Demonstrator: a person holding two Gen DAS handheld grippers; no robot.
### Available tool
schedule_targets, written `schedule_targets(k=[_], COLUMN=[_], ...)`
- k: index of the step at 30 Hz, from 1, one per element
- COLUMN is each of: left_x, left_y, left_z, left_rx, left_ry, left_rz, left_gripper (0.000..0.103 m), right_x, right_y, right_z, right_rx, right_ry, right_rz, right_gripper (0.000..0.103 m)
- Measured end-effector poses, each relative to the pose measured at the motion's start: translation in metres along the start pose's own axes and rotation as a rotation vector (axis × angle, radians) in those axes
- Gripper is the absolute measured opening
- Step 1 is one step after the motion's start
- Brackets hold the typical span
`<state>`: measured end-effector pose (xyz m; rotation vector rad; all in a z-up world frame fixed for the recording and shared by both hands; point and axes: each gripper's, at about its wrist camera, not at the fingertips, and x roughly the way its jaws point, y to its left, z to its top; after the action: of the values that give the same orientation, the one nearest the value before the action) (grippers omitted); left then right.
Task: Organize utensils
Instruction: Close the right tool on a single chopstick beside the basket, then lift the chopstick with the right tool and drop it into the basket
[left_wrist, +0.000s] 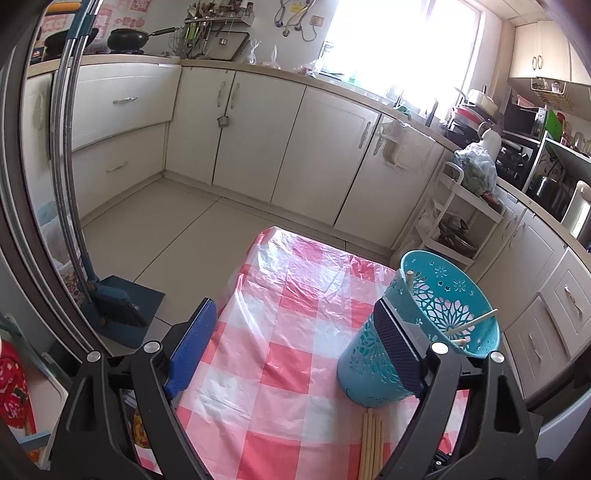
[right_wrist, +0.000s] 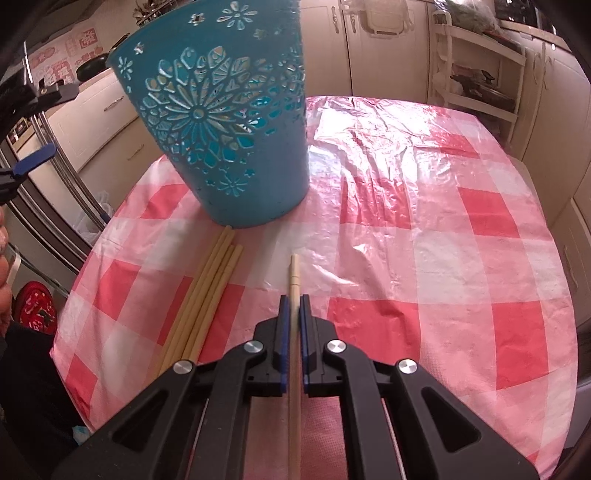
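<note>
A teal perforated holder (left_wrist: 421, 332) stands on the red-and-white checked tablecloth (left_wrist: 280, 332), with three pale chopsticks (left_wrist: 476, 322) inside. My left gripper (left_wrist: 291, 347) is open, its right finger beside the holder's wall. Several loose chopsticks (left_wrist: 371, 443) lie in front of the holder. In the right wrist view, my right gripper (right_wrist: 294, 306) is shut on one pale chopstick (right_wrist: 294, 280), pointing toward the holder (right_wrist: 229, 122). The bundle of loose chopsticks (right_wrist: 207, 295) lies to its left on the cloth (right_wrist: 424, 258).
Cream kitchen cabinets (left_wrist: 258, 140) run along the far wall and right side. A white shelf trolley (left_wrist: 458, 214) stands behind the table. A blue broom and dustpan (left_wrist: 118, 299) lean at the left on the floor.
</note>
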<state>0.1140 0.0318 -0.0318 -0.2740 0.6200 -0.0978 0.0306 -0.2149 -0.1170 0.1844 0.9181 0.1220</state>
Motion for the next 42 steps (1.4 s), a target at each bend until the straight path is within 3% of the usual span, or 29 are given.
schedule_targets(k=[7,16,26,30,35,38,42], left_x=[0.005,0.008,0.011,0.011,0.009,0.01,0.01], left_y=[0.004,0.007,0.005,0.004,0.002,0.003,0.006], left_z=[-0.001,-0.001,-0.002,-0.003,-0.003,-0.003,-0.002], left_rx=[-0.02,-0.031,-0.027,-0.03,-0.031,-0.034,-0.047], left_ry=[0.012,0.007,0.005,0.005,-0.001,0.004,0.008], left_rz=[0.002,0.021,0.027,0.022,0.018,0.015,0.006], left_gripper=[0.083,0.083,0.083,0.085,0.087,0.087,0.087], right_x=[-0.023,-0.073,-0.109,-0.132,-0.154,-0.149,-0.128], right_y=[-0.016,-0.019,-0.016,-0.004,0.021,0.033,0.037], right_z=[0.0,0.015,0.036,0.064,0.115,0.148,0.18], right_rx=[0.094,0.133,0.159,0.136,0.112,0.122,0.159], right_ry=[-0.03,-0.181,-0.275,-0.357,-0.534,-0.631,-0.694], right_rz=[0.069,0.2,0.308,0.359,0.383,0.348,0.272], right_gripper=[0.006,0.006,0.006,0.006,0.006,0.006,0.006])
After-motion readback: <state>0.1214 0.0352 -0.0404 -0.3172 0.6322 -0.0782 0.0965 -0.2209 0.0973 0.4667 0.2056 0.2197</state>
